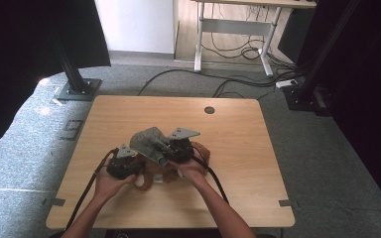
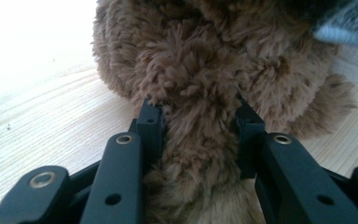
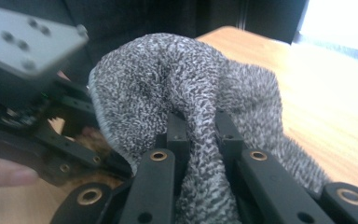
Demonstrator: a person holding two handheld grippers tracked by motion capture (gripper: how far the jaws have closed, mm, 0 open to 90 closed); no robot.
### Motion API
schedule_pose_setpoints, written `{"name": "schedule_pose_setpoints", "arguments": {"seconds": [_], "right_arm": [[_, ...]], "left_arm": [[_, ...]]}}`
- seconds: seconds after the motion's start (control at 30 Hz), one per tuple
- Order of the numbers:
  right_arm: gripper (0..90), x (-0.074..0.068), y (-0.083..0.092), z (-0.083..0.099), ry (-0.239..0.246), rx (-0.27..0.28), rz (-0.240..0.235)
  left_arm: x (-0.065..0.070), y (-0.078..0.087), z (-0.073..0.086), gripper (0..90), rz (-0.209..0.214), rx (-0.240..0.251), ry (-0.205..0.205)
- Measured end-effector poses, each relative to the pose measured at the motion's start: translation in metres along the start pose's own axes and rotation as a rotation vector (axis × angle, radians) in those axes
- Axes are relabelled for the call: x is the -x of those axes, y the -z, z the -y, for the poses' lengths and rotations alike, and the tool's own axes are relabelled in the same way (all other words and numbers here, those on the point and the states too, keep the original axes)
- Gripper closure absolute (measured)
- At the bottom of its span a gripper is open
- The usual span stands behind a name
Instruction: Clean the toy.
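A brown plush toy (image 1: 151, 174) lies near the middle of the wooden table (image 1: 228, 129). My left gripper (image 2: 193, 121) is shut on a furry limb of the plush toy (image 2: 191, 70), which bulges between the pads. My right gripper (image 3: 198, 128) is shut on a fold of a grey knitted cloth (image 3: 168, 79). In the high view the grey cloth (image 1: 148, 141) is held above the plush toy, between the left gripper (image 1: 129, 166) and the right gripper (image 1: 171, 151). Both hands sit close together.
The table has a round cable hole (image 1: 209, 110) near its far edge. Beyond it on the carpet are cables (image 1: 238, 82), a black stand base (image 1: 79, 89) at left, another (image 1: 302, 96) at right, and a desk frame (image 1: 233, 29).
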State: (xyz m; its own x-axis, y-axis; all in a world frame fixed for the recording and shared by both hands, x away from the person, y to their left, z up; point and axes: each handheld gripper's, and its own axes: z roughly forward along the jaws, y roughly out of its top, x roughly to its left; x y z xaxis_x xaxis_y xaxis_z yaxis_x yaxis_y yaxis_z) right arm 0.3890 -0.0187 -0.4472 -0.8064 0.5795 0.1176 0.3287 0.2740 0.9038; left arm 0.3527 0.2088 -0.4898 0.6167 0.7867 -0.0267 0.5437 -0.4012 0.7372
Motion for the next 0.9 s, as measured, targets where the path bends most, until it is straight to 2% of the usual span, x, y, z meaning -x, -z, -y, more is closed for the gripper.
{"name": "schedule_pose_setpoints", "arguments": {"seconds": [0.07, 0.23, 0.37, 0.5, 0.9], "right_arm": [[80.6, 0.001, 0.001, 0.003, 0.006, -0.011, 0.015], [80.7, 0.008, 0.014, 0.009, 0.003, -0.040, 0.066], [80.7, 0.021, 0.028, 0.019, -0.029, -0.065, 0.120], [80.8, 0.033, 0.043, 0.030, -0.052, -0.079, 0.133], [80.8, 0.037, 0.074, 0.044, -0.075, -0.016, 0.158]], "left_arm": [[-0.001, 0.000, 0.001, 63.2, 0.011, -0.001, 0.009], [0.000, 0.000, 0.002, 63.2, 0.002, -0.002, 0.001], [-0.001, 0.000, 0.004, 63.2, 0.011, -0.004, 0.006], [0.001, 0.000, 0.005, 63.0, 0.028, -0.008, 0.003], [0.003, 0.000, 0.009, 62.6, 0.027, -0.009, -0.006]]}}
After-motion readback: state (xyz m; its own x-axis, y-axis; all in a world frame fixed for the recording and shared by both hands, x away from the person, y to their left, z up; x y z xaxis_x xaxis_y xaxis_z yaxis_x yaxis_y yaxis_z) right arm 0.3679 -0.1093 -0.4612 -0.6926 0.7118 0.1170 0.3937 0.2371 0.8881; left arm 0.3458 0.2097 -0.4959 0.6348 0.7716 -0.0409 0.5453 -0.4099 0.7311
